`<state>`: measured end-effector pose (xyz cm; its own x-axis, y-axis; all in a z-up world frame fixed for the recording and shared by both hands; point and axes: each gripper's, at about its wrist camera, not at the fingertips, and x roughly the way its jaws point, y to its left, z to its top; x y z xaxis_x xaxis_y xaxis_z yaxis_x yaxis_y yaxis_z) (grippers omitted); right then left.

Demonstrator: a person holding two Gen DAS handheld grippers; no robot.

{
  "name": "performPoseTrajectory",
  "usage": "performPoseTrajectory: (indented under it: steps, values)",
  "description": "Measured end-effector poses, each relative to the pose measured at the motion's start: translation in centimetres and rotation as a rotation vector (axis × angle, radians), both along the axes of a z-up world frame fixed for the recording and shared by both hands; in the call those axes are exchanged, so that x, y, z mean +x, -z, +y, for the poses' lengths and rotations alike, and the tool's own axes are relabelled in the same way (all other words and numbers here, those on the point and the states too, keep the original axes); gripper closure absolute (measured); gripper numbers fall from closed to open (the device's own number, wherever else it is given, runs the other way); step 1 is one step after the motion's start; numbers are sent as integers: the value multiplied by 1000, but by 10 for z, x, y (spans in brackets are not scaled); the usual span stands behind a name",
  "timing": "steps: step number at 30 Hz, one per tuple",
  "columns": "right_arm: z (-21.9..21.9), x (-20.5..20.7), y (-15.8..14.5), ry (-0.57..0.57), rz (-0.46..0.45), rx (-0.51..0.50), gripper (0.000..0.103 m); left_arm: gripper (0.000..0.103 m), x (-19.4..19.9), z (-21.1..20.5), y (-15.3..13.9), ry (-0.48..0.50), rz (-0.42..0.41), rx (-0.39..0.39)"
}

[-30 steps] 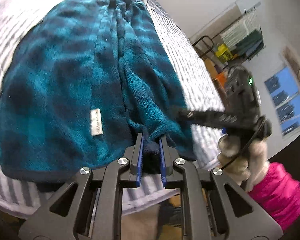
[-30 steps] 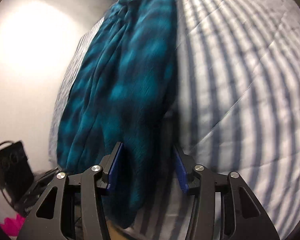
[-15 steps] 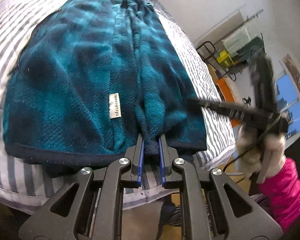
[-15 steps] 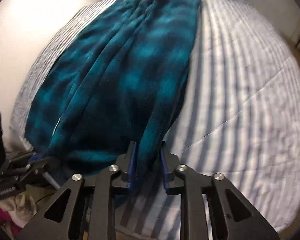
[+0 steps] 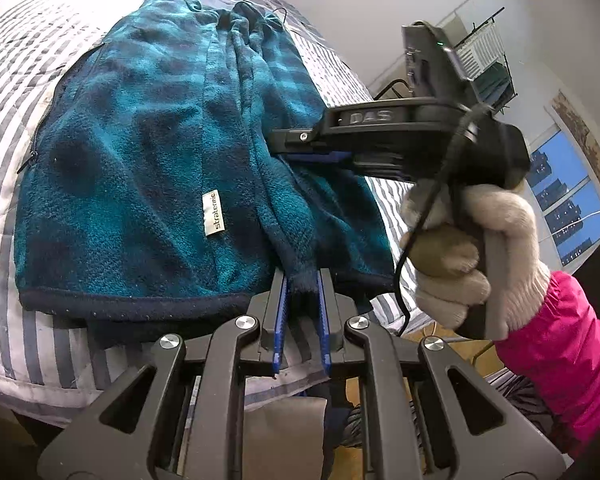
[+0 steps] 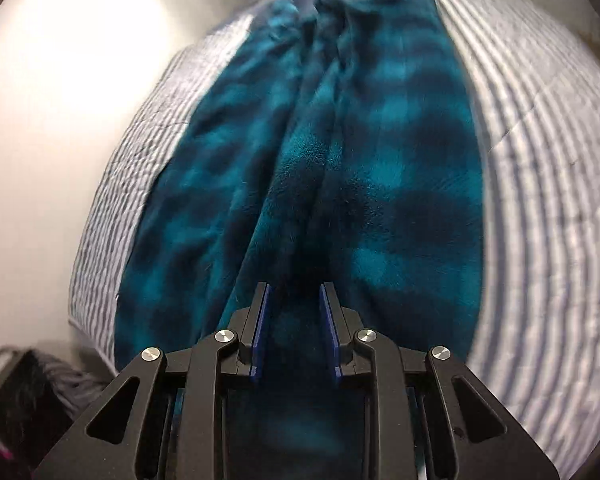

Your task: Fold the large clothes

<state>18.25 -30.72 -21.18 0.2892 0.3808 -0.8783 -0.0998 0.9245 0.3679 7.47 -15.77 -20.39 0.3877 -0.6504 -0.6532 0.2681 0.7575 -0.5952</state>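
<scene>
mid-fold: fleece (image 5: 140, 168) flat on striped bed (image 5: 16, 64) (hem at near edge). left gripper (image 5: 300, 292) clamped on hem; right gripper (image 6: 294, 308) just closed, pinching fleece. next: lifting both together, carrying hem toward collar.

Left gripper (image 5: 300, 292) clamped; right gripper (image 6: 294, 306) (gloved hand (image 5: 466, 256)) closing

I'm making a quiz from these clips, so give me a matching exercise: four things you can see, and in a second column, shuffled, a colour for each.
Things:
1. fleece jacket
2. bed cover
3. sleeve
4. glove

Colours:
A. cream
B. grey and white stripes
C. bright pink
D. teal and dark blue check

Pairs: 1-D, 2-B, 3-C, 4-A
</scene>
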Motion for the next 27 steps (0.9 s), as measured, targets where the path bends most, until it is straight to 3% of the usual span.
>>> performPoseTrajectory:
  steps: [2,5,7,10,12,13,15,16,17,18,22,25,27]
  values:
    - [1,-1,0,2,8,-1,100,92,2,-1,2,4,5,-7]
    - [18,-9,-19,-100,-66,-38,100,92,5,-1,7,7,17,-6]
    - [38,-16,-28,-177,-139,-138,98,92,5,1,9,13,38,-24]
    - [48,-12,-3,-206,-87,-202,95,92,0,12,0,26,45,-29]
    - [43,-8,3,-194,-63,-179,95,92,-6,26,-13,27,35,-26]
    - [38,-9,-3,-180,-57,-138,96,88,-8,36,-20,16,19,-11]
    - [27,-17,-22,-168,-79,-77,95,64,-10,60,-32,-33,-20,20]
    - [21,-26,-34,-158,-111,-66,95,45,-9,75,-36,-76,-39,42]
    - [16,-34,-42,-146,-145,-68,95,38,-7,90,-37,-122,-47,60]
    - [10,-46,-50,-138,-172,-76,95,38,-1,101,-35,-155,-35,68]
    - [-10,-85,-46,-84,-145,-37,95,38,30,129,0,-224,142,39]
    - [-6,-100,-35,-93,-123,-42,95,38,41,121,21,-194,199,39]
    - [5,-103,-27,-130,-116,-75,95,89,52,108,33,-147,217,33]
